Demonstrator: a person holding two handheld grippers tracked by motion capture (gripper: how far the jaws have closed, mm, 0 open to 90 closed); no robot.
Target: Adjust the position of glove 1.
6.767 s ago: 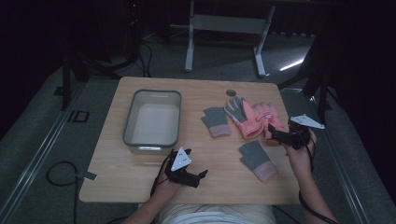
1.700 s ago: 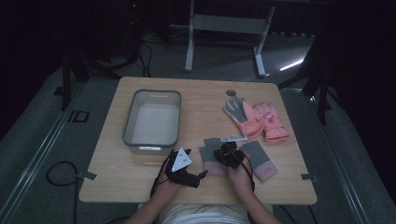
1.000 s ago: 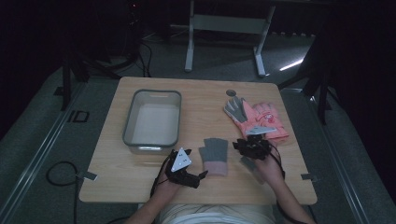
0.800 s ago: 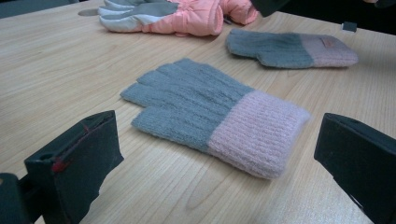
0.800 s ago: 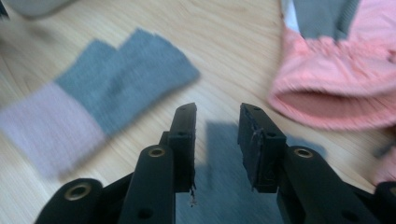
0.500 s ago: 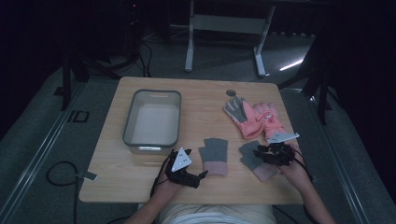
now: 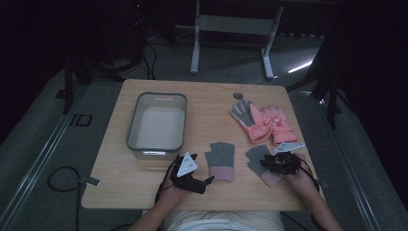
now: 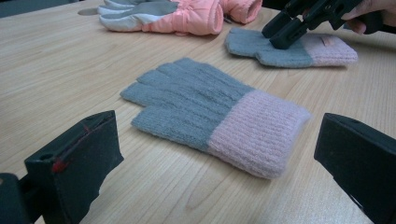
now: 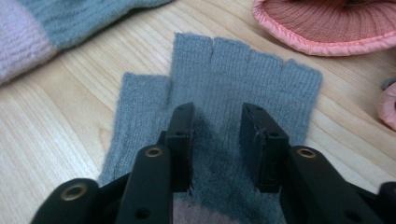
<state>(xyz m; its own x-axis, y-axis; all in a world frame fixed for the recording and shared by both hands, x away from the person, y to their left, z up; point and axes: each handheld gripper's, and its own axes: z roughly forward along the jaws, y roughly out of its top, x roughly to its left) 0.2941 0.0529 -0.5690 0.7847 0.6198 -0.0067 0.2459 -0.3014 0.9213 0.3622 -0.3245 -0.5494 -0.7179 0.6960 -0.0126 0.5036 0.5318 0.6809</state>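
The surface [image 7: 144, 192] is a pale wooden board with rounded corners and a visible straight grain. Toward its left edge stands the largest thing on it, a clear plastic tub [image 7: 157, 124] with a grey rim and rounded corners, its long side running from front to back. Near the far right corner lies a pair of padded pink ski gloves [image 7: 267, 124] with smooth grey palms, one partly over the other, and just behind them a small round grey hole [image 7: 238, 96] is set in the board.

Along the front edge lie two knitted gloves, flat, ribbed grey wool with soft pink cuffs. The left knitted glove [image 8: 215, 112] rests near the middle of the front edge, fingers pointing away from the person, just ahead of the left tongs [image 7: 192, 181], which lie low on the surface with their black blocky jaws spread wide and nothing between them.

The right knitted glove [image 9: 224, 79] lies toward the front right corner, just beside the pink gloves' cuffs. The right tongs [image 9: 215, 140] come down on its palm, jaws narrowly apart with their tips pressing into the wool either side of a strip of it; they have just been opening a little. No fold is lifted between them.
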